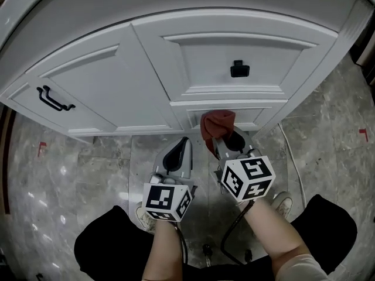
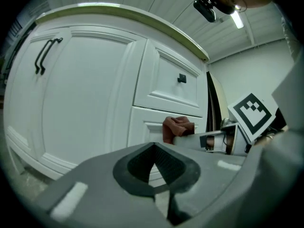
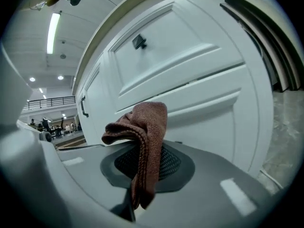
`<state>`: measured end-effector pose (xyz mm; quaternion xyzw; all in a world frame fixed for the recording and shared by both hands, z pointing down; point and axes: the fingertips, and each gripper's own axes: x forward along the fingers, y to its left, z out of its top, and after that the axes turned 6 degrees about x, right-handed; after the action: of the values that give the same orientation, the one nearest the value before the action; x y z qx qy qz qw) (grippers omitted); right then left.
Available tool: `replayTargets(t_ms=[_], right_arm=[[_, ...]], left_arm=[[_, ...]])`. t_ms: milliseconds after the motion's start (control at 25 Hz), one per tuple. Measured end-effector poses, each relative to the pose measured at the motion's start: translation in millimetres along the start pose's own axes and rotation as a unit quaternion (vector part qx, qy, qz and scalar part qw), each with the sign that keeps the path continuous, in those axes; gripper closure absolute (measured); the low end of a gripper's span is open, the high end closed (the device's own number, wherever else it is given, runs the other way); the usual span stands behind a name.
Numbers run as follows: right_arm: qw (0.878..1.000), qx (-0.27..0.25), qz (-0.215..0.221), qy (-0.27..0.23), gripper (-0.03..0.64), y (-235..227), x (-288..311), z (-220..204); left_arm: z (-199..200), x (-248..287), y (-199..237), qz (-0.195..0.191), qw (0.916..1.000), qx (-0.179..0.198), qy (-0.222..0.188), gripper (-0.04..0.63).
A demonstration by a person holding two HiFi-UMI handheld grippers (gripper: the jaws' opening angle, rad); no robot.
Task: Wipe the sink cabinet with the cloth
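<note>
The white sink cabinet (image 1: 193, 57) fills the top of the head view, with a door at the left and drawer fronts at the right. My right gripper (image 1: 225, 140) is shut on a reddish-brown cloth (image 1: 215, 124), which sticks out of the jaws close to the lower drawer panel (image 1: 234, 115); I cannot tell whether it touches. In the right gripper view the cloth (image 3: 145, 141) hangs pinched between the pads. My left gripper (image 1: 177, 156) hovers beside it over the floor, shut with nothing in it; its closed jaws (image 2: 154, 167) face the cabinet base.
A black bar handle (image 1: 53, 98) is on the left door and a small black pull (image 1: 239, 69) on the upper drawer. Grey marble floor (image 1: 76, 174) lies below. A cable (image 1: 234, 233) runs between the person's knees, and their shoes rest on the floor.
</note>
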<state>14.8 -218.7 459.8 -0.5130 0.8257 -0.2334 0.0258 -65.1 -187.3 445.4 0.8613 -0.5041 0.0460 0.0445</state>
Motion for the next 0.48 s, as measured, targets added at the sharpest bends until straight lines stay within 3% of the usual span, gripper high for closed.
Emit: replayTargets(t_ms=[240,480], right_arm=[[0.999,-0.002,0.039,0.035,0.535,43.0,46.5,-35.9],[0.997,-0.003,0.044,0.058,0.535,52.1,70.6,-53.3]], left_arm=[[-12.7,-19.2,36.7,0.023,0.9997,-0.003,0.011,0.595],[-15.3,-28.8,60.2,0.036,0.9992,-0.011,0.010,0.595]])
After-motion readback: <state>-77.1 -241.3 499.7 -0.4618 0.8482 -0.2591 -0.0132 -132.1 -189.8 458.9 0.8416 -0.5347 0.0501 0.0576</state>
